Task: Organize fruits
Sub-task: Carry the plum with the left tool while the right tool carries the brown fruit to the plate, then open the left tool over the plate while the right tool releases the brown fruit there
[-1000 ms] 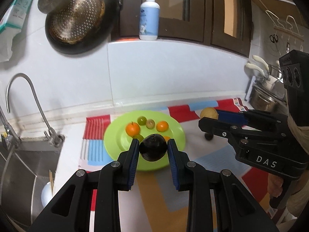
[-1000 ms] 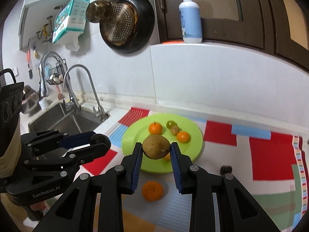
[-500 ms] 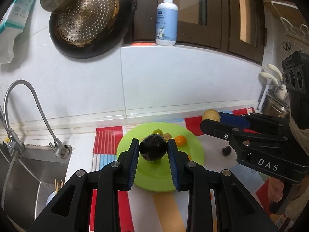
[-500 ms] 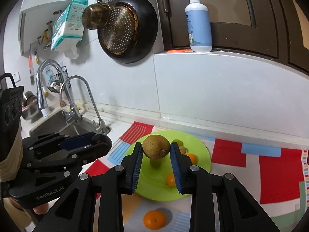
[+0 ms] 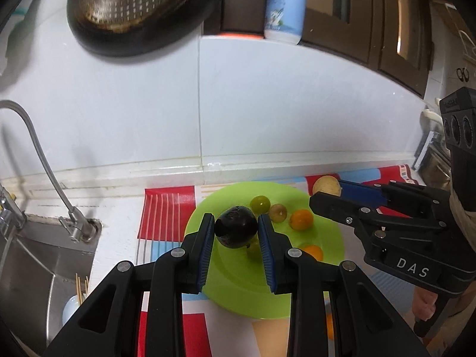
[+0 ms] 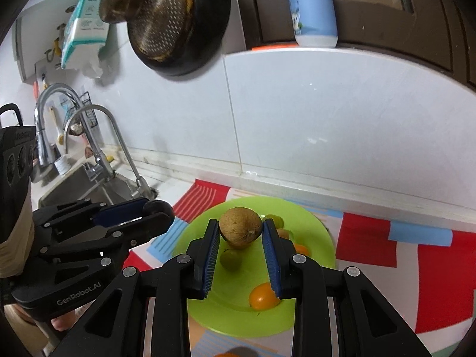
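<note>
My left gripper is shut on a dark purple round fruit and holds it above the green plate. My right gripper is shut on a brown round fruit and holds it above the same plate. On the plate lie green grapes and small oranges; the right wrist view shows a grape and an orange. Each gripper shows in the other's view, the right one and the left one.
A patterned mat covers the counter. A sink with a curved tap lies to the left. A pan and a lotion bottle are on the wall above. Another orange lies on the mat by the plate.
Both grippers have moved forward and closer over the green plate, each still holding its fruit. The wall and the plate look nearer.
</note>
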`<state>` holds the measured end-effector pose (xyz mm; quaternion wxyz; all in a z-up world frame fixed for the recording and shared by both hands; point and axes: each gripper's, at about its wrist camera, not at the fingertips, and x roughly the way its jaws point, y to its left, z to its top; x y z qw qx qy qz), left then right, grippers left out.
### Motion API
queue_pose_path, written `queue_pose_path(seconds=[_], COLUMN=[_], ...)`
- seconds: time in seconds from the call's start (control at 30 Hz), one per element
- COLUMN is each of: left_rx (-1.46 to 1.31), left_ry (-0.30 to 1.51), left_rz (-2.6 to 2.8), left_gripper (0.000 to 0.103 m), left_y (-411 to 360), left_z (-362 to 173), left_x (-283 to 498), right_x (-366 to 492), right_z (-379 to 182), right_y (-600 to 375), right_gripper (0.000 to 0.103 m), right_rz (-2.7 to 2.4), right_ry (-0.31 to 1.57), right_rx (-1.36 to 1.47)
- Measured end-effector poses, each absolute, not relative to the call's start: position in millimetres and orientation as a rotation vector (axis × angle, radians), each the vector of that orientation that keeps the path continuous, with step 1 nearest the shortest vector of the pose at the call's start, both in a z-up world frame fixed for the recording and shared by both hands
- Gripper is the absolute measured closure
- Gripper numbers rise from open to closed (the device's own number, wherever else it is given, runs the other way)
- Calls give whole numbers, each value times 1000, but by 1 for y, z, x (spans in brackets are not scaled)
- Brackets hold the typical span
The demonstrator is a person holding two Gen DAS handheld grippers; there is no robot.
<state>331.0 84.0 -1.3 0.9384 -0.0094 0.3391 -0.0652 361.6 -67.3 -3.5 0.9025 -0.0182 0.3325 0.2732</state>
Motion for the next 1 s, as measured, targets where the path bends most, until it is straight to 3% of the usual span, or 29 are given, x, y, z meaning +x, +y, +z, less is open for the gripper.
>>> queue_pose_path(seconds=[0.8, 0.9, 1.0], left_rx=[-15, -14, -5], left_ry=[811, 807, 788], left_rz=[-120, -115, -105], left_gripper=[73, 61, 61], left_y=[92, 92, 92], left_z=[-58, -56, -50], left_x=[376, 375, 372], right_x=[404, 405, 404], right_z=[-57, -58, -57], right_y=[-57, -56, -57], right_gripper=[73, 72, 66], right_rz=[551, 545, 534], right_ry=[817, 816, 818], right_rx=[-34, -40, -39])
